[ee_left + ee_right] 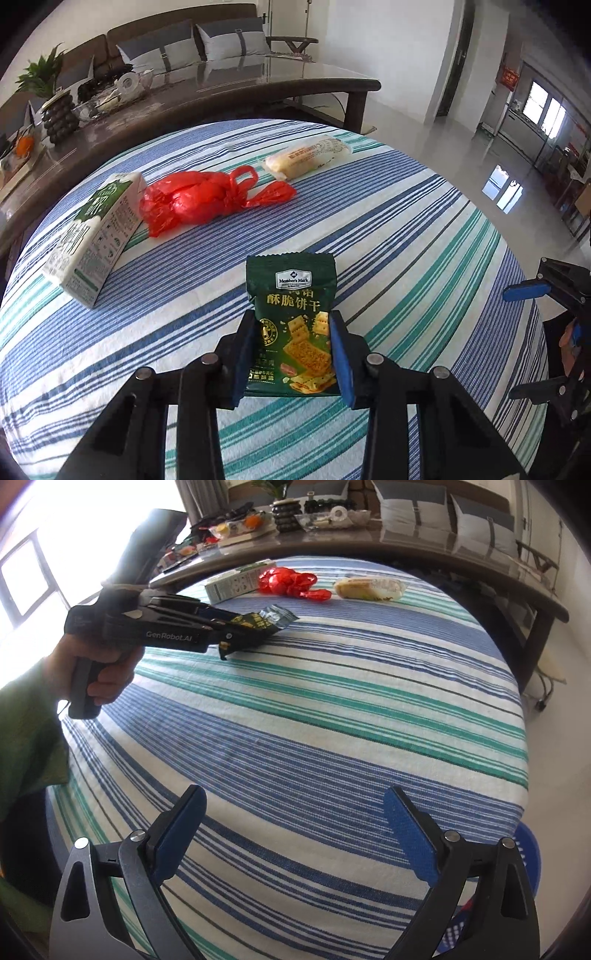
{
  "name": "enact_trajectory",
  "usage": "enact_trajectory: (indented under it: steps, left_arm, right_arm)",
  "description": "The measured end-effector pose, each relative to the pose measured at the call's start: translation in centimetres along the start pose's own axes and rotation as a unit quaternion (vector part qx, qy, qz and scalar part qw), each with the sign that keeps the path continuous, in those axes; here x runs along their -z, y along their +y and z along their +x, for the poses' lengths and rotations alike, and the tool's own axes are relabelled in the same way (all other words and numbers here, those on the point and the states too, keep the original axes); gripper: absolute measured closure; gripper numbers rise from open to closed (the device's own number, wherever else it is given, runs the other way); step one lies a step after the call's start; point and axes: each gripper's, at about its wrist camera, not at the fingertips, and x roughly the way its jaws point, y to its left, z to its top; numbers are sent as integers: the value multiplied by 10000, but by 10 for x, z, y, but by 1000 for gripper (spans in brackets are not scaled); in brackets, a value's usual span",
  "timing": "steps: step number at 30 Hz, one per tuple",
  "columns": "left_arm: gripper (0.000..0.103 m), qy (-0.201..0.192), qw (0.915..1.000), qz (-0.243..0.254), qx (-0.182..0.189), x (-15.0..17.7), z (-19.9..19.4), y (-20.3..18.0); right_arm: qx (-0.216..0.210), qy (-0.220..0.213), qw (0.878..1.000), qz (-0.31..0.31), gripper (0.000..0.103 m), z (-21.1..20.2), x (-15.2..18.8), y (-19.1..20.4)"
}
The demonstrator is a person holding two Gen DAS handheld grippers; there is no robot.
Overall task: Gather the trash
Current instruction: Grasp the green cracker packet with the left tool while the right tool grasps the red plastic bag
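The left gripper (pixel 293 354) is clamped on a dark green foil cracker packet (pixel 293 325), its blue pads pressing the packet's two side edges while the printed face, with a white logo and pictured crackers, stands upright toward the camera. Only the right wrist view shows that this packet (pixel 258 626) hangs just above the blue, teal and white striped tablecloth (pixel 332 720), near its left edge, with a crumpled silvery top seam, and that a bare hand (pixel 101 672) holds the tool's handle. The right gripper (pixel 295 834) hovers over the near edge of the cloth, jaws spread wide with nothing between them. Along the far edge lie a white-and-green milk carton (pixel 94 236) on its side, a knotted red plastic bag (pixel 207 197) touching it, and, apart, a clear-wrapped bread roll (pixel 308 157).
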Motion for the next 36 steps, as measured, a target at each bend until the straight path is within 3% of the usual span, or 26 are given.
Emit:
enact_trajectory:
  steps: [6,8,12,14,19,21,22,23,24,25,31,36]
  left_arm:
    - [65,-93,9941,-1005,-392,39,-37,18]
    - [65,-182,9922,-1105,-542,44,-42,21]
    - [65,-280,9888,-1378,-493,44,-43,33]
    - [65,-314,9875,-1451,-533,42,-42,39]
    - [65,-247,9866,-1488,-617,43,-37,47]
    - [65,-235,9866,-1466,-676,43,-35,48]
    - [65,-242,9863,-1474,-693,43,-36,50]
    - [65,-251,9859,-1495,-704,44,-37,51]
    - [65,-266,9854,-1527,-710,44,-38,52]
    - [65,-293,9847,-1562,-714,45,-41,53]
    - [65,-429,9819,-1655,-810,54,-51,43]
    - [65,-412,9811,-1687,-848,65,-50,22]
  right_arm:
    - [397,-187,9989,-143,6,14,-45,-17]
    - [439,-366,9977,-367,6,23,-75,-14]
    - [412,-507,9934,-938,7,58,-148,1]
    - [177,-413,9917,-1206,7,83,-177,11]
    - [190,21,9867,-1613,7,142,-217,30]
    - [209,235,9866,-1604,10,158,-221,31]
    - [171,365,9872,-1544,18,163,-220,29]
    - [104,496,9879,-1464,36,166,-218,27]
    - [52,443,9890,-1409,43,163,-216,27]
    - [60,412,9894,-1394,58,158,-213,28]
    - [304,319,9953,-868,58,103,-166,22]
    - [1014,347,9940,198,57,53,-104,-9]
